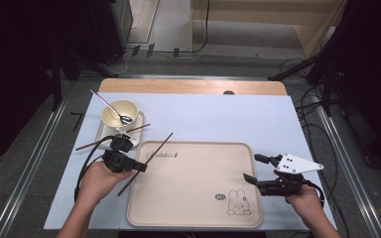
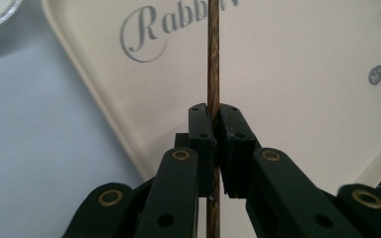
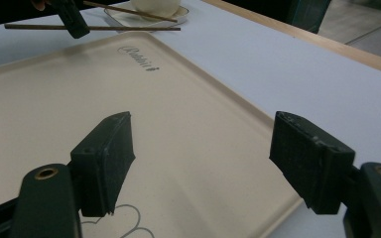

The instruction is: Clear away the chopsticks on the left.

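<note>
Left gripper (image 2: pixel 213 124) clamps my thin dark wooden chopstick (image 2: pixel 213 59) over beige plastic tray (image 1: pixel 198 208); right gripper (image 3: pixel 203 163) wide, nothing btwn jaws.

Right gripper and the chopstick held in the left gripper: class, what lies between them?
In the high view, bare tray surface lies between the right gripper and the chopstick; nothing rests there.

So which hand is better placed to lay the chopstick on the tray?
The left. Its gripper is already shut on the chopstick over the tray's left edge. The right gripper is open and holds nothing, at the tray's right side.
</note>
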{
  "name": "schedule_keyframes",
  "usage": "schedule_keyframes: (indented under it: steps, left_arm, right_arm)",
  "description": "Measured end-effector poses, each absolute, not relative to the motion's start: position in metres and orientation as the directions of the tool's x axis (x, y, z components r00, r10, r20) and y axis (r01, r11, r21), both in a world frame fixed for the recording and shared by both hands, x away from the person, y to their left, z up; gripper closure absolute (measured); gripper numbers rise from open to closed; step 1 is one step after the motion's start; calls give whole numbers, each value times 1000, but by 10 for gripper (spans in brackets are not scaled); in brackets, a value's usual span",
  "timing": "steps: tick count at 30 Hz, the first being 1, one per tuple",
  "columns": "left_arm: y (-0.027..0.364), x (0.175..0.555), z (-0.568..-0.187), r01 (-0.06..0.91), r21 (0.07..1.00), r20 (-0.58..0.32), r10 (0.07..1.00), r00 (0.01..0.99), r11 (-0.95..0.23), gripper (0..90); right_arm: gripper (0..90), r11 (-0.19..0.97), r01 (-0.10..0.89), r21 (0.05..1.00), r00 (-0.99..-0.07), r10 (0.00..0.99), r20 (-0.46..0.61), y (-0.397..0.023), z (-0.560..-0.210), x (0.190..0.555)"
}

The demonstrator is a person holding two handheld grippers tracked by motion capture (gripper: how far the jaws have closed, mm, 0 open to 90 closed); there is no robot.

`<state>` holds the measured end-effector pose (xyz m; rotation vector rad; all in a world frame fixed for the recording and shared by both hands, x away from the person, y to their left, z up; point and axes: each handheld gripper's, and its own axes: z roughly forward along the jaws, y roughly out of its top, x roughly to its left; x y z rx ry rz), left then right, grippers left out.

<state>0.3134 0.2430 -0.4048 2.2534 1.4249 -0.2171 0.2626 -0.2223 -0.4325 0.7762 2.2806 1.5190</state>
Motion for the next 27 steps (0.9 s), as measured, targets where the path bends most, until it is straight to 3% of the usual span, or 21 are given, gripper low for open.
schedule_keyframes:
  steps: [27]
  left_arm:
    - [218, 298, -434, 883, 252, -350, 813, 465, -397, 862]
  right_arm:
    - [250, 306, 273, 912, -812, 582, 48, -222, -433, 263]
